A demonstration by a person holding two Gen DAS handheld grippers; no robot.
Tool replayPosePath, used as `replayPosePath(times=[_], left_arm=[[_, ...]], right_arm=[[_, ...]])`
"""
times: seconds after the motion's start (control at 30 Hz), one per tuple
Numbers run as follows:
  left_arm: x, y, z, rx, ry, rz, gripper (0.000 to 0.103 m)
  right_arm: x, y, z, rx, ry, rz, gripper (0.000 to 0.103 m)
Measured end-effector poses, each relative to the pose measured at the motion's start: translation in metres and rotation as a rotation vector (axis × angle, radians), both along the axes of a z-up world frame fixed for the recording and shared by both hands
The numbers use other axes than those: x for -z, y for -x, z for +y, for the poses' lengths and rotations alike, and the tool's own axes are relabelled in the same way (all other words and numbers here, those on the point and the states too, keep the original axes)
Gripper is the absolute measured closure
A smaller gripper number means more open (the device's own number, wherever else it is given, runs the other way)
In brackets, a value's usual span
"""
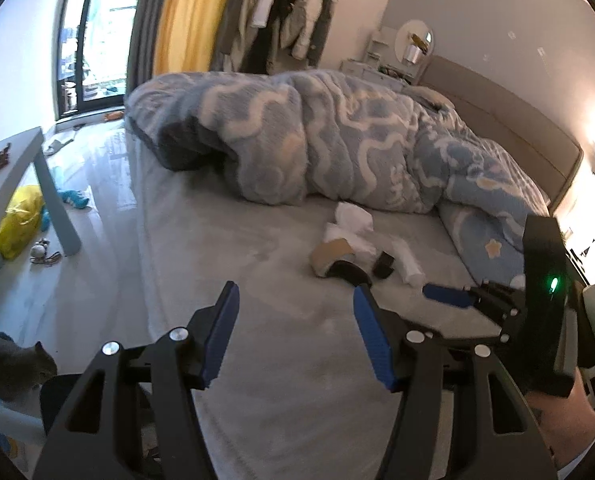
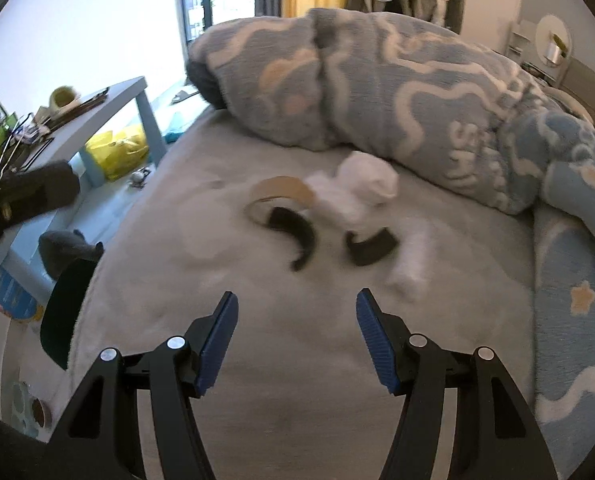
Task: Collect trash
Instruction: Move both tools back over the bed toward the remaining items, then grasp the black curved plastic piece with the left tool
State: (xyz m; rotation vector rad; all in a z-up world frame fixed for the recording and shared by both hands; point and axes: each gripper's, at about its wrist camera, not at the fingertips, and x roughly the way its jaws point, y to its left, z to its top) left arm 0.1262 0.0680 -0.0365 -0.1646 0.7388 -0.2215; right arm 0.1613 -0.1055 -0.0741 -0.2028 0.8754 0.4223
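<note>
- The trash lay in a small cluster on the grey bed sheet [image 2: 257,360], just short of the rolled blue quilt [image 2: 397,80]: crumpled white tissues [image 2: 361,196], a brown tape roll [image 2: 275,192], a curved black scrap [image 2: 297,236], a second dark piece [image 2: 371,246] and a smaller white wad [image 2: 411,268].
- The right gripper [image 2: 297,336] hung above bare sheet with its jaws apart and nothing between them, aimed towards the cluster; this looked like an approach, not yet a grasp.
- The left gripper [image 1: 295,336] likewise stood apart and empty, further from the trash, probably kept clear as the right one led.
- In the left wrist view the right gripper's blue finger [image 1: 447,296] pointed in from the right, just beside the white wad.
- The pieces touched or overlapped, so picking one could drag its neighbours; the quilt's edge sat close behind the tissues.
- Off the bed stood a pale side table [image 2: 109,100], a yellow bag [image 2: 117,152] beneath it, and a grey cat [image 1: 13,364] at the bed's corner.
</note>
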Motion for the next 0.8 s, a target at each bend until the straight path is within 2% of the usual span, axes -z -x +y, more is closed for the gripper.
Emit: replayPosePath(times=[0.43,0.6,0.8], left_arm=[[0.034,-0.036,-0.061,0.107,-0.022,0.067,0.046],[0.047,-0.051,-0.081,0.123,-0.041,0.094,0.051],[0.064,-0.072,-0.102,0.131,-0.084,0.143,0.063]], right_arm=[[0.000,-0.030,-0.059,0.109,-0.061,0.024,0.041],[0.004,-0.037,-0.076,0.121,-0.093,0.049,0.039],[0.007,-0.045,-0.094,0.131,-0.141,0.075,0.034]])
